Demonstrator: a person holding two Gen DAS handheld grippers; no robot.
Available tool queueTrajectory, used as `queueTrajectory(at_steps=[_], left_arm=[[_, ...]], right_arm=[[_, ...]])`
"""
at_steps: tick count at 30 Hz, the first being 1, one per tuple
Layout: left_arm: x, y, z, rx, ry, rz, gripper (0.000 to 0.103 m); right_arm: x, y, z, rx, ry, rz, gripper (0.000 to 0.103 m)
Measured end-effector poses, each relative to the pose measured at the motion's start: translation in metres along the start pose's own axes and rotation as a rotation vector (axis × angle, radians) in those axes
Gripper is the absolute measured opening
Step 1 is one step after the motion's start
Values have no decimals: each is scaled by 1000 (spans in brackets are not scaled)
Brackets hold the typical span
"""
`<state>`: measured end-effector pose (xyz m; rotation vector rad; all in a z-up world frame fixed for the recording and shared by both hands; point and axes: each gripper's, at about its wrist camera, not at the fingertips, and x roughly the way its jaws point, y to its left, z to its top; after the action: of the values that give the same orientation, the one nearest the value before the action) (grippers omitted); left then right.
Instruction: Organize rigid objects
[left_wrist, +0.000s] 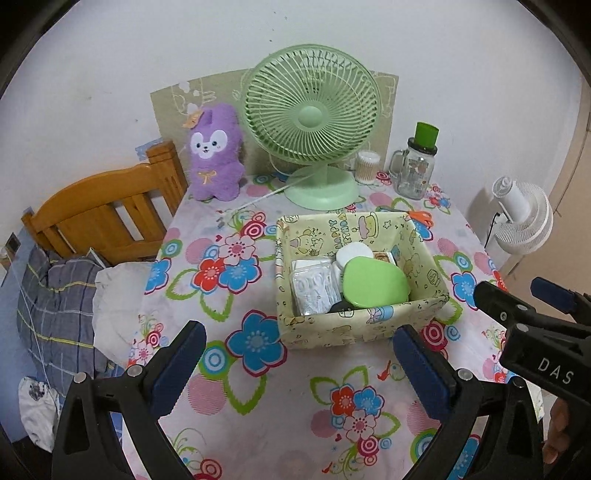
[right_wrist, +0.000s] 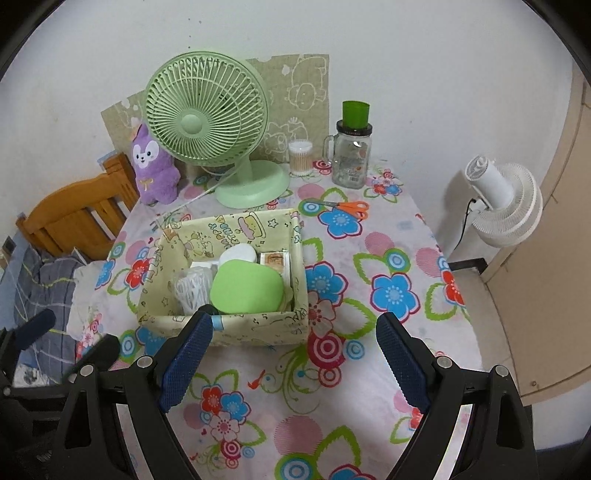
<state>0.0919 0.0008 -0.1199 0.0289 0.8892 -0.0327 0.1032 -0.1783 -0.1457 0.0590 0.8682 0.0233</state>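
- Left wrist view: the left gripper (left_wrist: 299, 365) hovers spread and empty; the storage box (left_wrist: 424, 306) sits just ahead, holding the green case (left_wrist: 375, 282) (already gathered).
- The right gripper (right_wrist: 295, 362) is likewise spread and empty; orange scissors (right_wrist: 349, 208) lie beyond the box, apparently unsorted.

Printed cloth storage box (right_wrist: 236, 332), smooth green plastic case (right_wrist: 246, 287) inside

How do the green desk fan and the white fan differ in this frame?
The green desk fan stands on the table behind the storage box; the white fan sits off the table, by the wall. The green desk fan's grille faces the camera; the white fan shows its motor housing, grille turned away. Both are upright with round grilles.
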Motion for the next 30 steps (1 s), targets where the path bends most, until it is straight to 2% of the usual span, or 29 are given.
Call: queueTrajectory(at_steps=[4, 11, 17, 30], left_arm=[[-15, 4, -1, -13, -19, -3, 102], [-43, 4, -2, -36, -48, -26, 103], [-67, 0, -1, -26, -72, -2, 103], [-111, -7, 1, 7, -124, 20, 103]], right_arm=[[-14, -3, -4, 19, 10, 34, 92], [-44, -1, -7, 1, -40, 42, 93], [-73, 1, -7, -12, -118, -1, 99], [-121, 4, -4, -43, -173, -27, 99]])
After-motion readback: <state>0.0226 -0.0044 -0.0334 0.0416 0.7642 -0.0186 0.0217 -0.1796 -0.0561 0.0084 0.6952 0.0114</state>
